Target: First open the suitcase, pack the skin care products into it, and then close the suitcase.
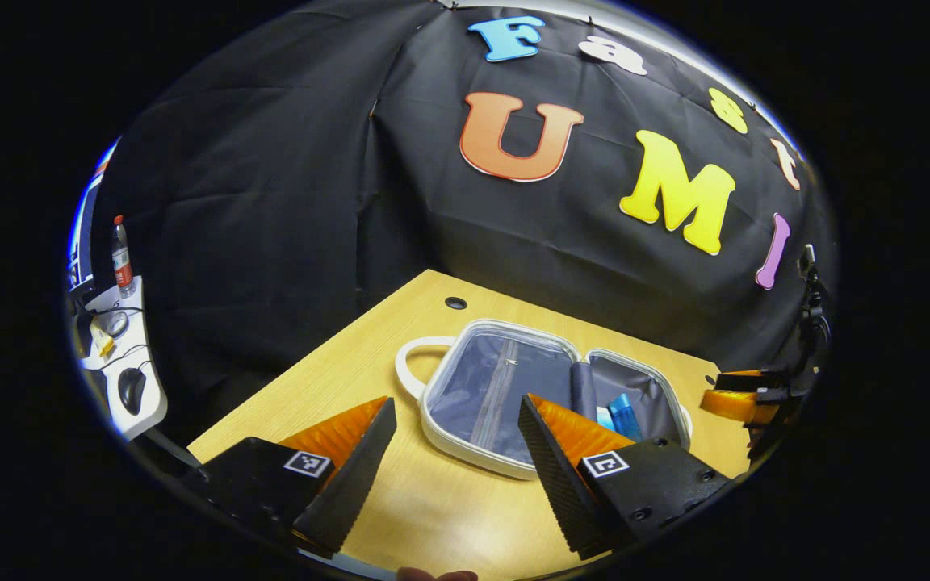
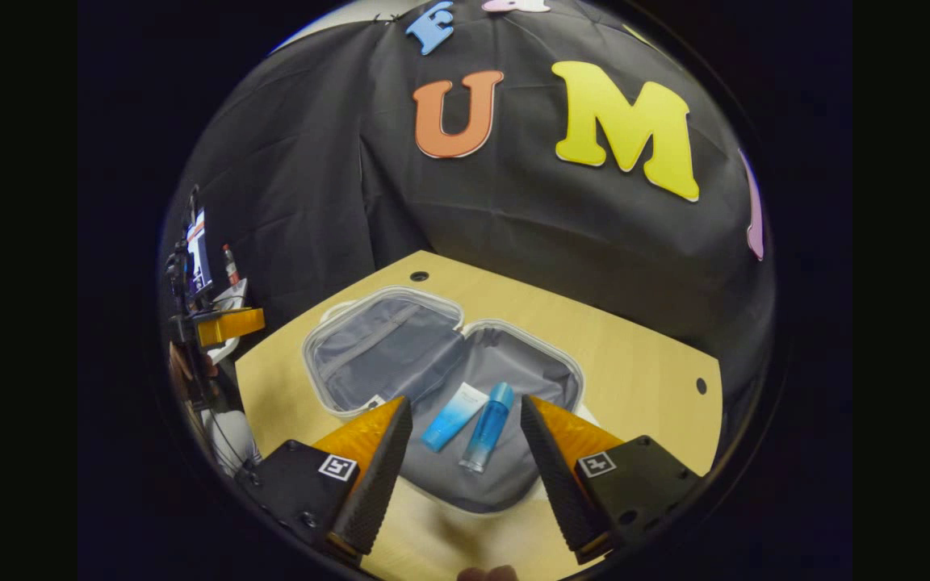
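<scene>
A small white-rimmed suitcase (image 2: 368, 347) lies flat and open on the wooden table (image 2: 634, 355), grey lining up. In its right half rest a blue bottle (image 2: 487, 428) and a blue-and-white tube (image 2: 453, 416), side by side. My right gripper (image 2: 458, 468) hovers open just above and in front of them, touching nothing. In the left gripper view the same suitcase (image 1: 481, 387) lies ahead with its handle (image 1: 410, 367) to the left, and the blue bottle (image 1: 623, 415) peeks from the far half. My left gripper (image 1: 457, 460) is open over the table near the lid's front rim.
A side desk (image 1: 122, 355) at far left carries a drink bottle (image 1: 121, 257), a mouse and cables. The other gripper (image 1: 735, 395) shows at the right edge of the left gripper view. Cable holes (image 2: 701, 386) dot the tabletop.
</scene>
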A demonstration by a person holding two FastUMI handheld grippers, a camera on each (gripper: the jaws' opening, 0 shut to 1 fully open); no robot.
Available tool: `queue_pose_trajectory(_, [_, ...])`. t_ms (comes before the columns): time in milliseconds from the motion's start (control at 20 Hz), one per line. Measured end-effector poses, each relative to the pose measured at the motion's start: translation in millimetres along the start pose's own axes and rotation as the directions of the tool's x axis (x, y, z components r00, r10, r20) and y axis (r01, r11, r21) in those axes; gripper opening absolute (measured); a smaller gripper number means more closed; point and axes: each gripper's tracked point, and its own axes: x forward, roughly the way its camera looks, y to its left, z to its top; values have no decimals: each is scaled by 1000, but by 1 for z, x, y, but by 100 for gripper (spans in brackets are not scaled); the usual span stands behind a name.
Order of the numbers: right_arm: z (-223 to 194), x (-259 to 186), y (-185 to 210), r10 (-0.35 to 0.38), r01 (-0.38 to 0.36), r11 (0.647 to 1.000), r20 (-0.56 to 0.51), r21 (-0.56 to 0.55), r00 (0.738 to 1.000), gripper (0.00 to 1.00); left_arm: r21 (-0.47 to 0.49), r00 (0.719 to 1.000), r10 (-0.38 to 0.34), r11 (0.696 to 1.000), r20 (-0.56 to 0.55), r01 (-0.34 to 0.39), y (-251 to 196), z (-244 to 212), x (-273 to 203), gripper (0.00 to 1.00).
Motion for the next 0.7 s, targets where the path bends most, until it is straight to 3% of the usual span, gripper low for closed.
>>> queue_pose_trajectory(350, [5, -18, -23, -67, 67, 996, -2, -60, 998, 81, -199, 994, -100, 976, -40, 90, 45, -7, 78, 99])
queue_pose_trajectory(400, [6, -20, -23, -71, 70, 994, -4, -78, 998, 81, -239, 992, -114, 966, -52, 98, 50, -10, 90, 99])
queue_pose_trajectory(550, [7, -23, -19, -65, 63, 993, -14, -95, 998, 79, -416, 979, -190, 898, -77, 142, 54, -15, 128, 99])
queue_pose_trajectory(700, [12, -25, -19, -67, 66, 993, -10, -99, 998, 81, -493, 980, -174, 864, -97, 105, 65, -28, 155, 97])
